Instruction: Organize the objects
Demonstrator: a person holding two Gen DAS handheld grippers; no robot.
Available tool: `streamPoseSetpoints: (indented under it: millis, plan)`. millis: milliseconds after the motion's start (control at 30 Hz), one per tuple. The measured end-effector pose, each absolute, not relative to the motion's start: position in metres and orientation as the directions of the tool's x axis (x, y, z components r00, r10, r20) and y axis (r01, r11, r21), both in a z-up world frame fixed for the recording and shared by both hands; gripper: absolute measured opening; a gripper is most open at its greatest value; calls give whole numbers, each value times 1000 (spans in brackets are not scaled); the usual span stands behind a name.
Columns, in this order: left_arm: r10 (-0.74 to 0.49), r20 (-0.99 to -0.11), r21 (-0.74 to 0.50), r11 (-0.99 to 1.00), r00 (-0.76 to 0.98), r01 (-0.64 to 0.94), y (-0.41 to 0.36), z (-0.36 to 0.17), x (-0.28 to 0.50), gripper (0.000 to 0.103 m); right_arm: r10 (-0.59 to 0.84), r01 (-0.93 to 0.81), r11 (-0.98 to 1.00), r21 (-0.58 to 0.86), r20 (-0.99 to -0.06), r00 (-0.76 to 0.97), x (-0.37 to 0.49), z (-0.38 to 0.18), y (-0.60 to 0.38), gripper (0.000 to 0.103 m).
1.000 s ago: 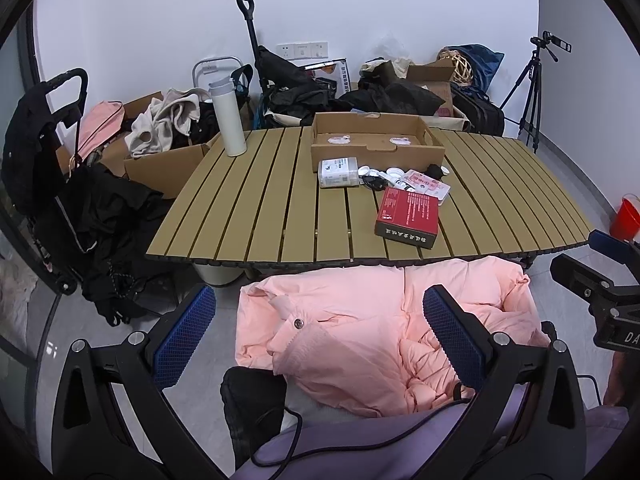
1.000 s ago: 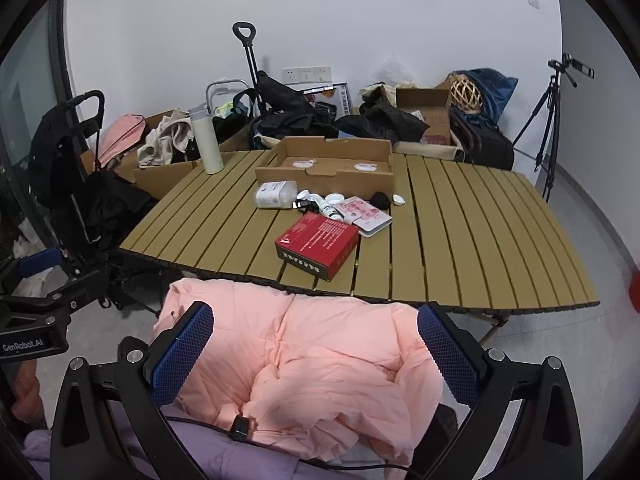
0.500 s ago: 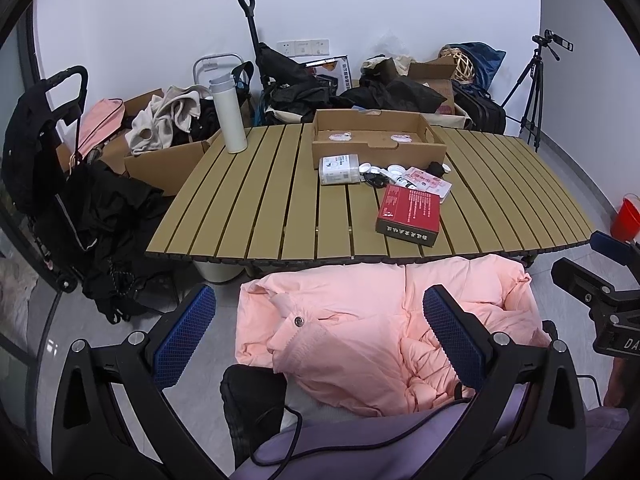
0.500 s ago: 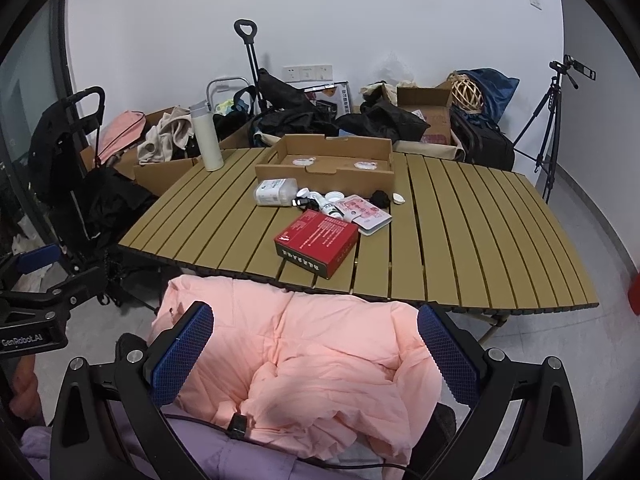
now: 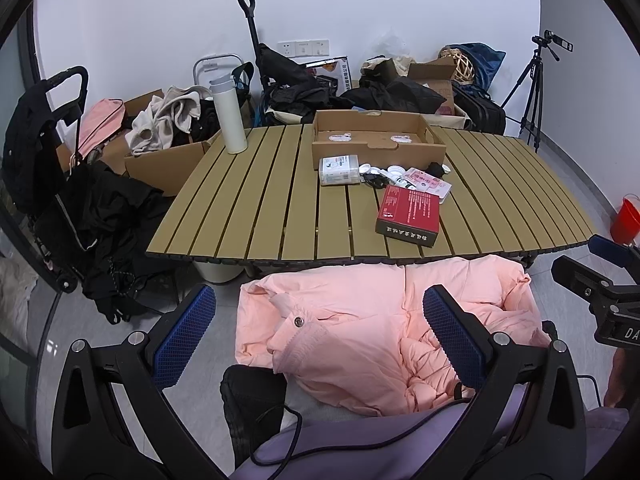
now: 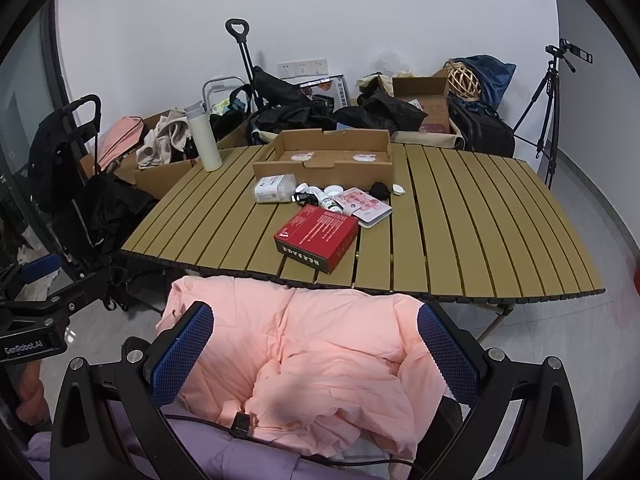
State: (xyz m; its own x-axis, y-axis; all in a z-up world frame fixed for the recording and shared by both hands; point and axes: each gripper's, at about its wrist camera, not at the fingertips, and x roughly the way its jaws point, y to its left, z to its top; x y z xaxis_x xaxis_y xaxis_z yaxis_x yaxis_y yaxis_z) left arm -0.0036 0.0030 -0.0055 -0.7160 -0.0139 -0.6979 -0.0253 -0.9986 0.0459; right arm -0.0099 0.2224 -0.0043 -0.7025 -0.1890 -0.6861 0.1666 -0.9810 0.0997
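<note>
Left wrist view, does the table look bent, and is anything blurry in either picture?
Left wrist view: fisheye bows the table edge, corners black, red box sharp. Right wrist view: same bowing, box print legible, light even, no glare.

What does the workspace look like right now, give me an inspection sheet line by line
Surface: slatted folding table, mostly bare.
Job's things: red box near the front edge; open cardboard tray behind it; white thermos upright at the back left corner.
Clutter: clear plastic container, small caps and packets between tray and box; pink padded jacket below the table edge.
Grippers: left gripper and right gripper both open, holding nothing, above the jacket.
Cables: black cable across the lavender sleeve.
Surroundings: bags, boxes, tripod, white wall.
</note>
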Motion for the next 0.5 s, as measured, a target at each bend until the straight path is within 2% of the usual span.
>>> streamPoseSetpoints:
  millis: [500]
  plan:
    - [-28,-682,66,-998,-731,-24,5,-7,1,103,-186,170,-981,92,-685,-705,-11,-4,222,103]
